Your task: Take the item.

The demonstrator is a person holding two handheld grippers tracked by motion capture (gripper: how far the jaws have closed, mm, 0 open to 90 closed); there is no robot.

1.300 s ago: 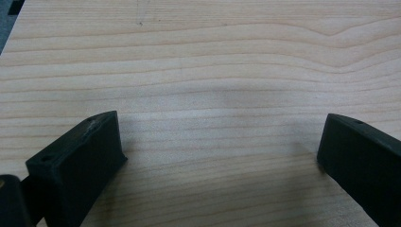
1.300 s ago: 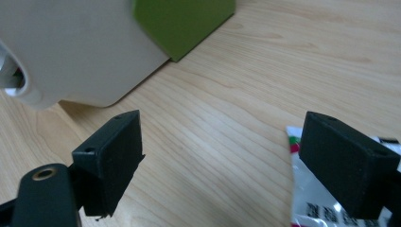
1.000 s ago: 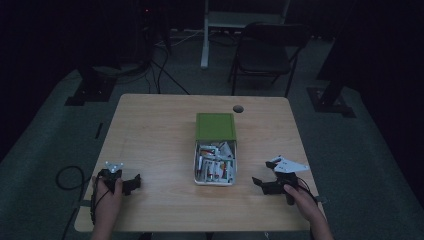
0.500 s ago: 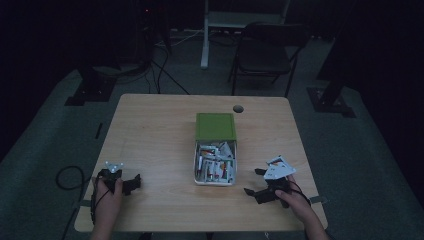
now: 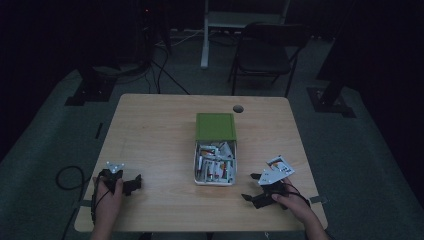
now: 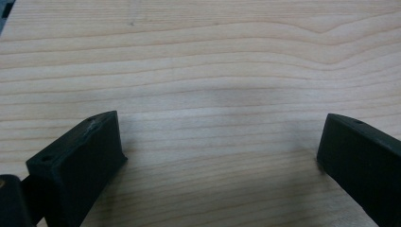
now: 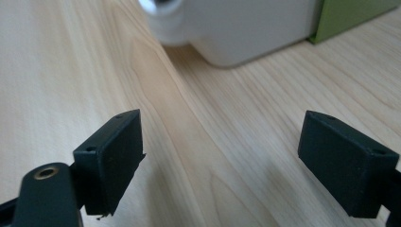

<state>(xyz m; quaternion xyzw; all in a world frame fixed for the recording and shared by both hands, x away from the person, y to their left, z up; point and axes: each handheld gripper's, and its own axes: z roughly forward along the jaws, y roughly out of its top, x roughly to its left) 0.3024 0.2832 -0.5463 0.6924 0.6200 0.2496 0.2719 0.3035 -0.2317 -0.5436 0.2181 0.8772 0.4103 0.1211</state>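
Since the earlier picture the right gripper (image 5: 256, 189) has been drawn nearer to the person and turned toward the white box (image 5: 215, 165); the left gripper (image 5: 131, 184) has been left where it was. At the left, the left gripper is rested on the pale, straight-grained wooden surface (image 5: 155, 135), its blocky matt black fingers (image 6: 78, 163) spread wide with bare wood between them. In the middle, the rectangular white box, smooth-walled with rounded corners, is seen packed with small mixed items too small to be told apart; a flat green lid (image 5: 215, 126) lies against its far end. A round hole (image 5: 238, 108) is cut in the surface beyond. At the right, the right gripper is held just beside the box, its fingers (image 7: 111, 153) wide apart and holding nothing, with the box wall ahead. A dark folding chair (image 5: 267, 50) stands behind the surface.
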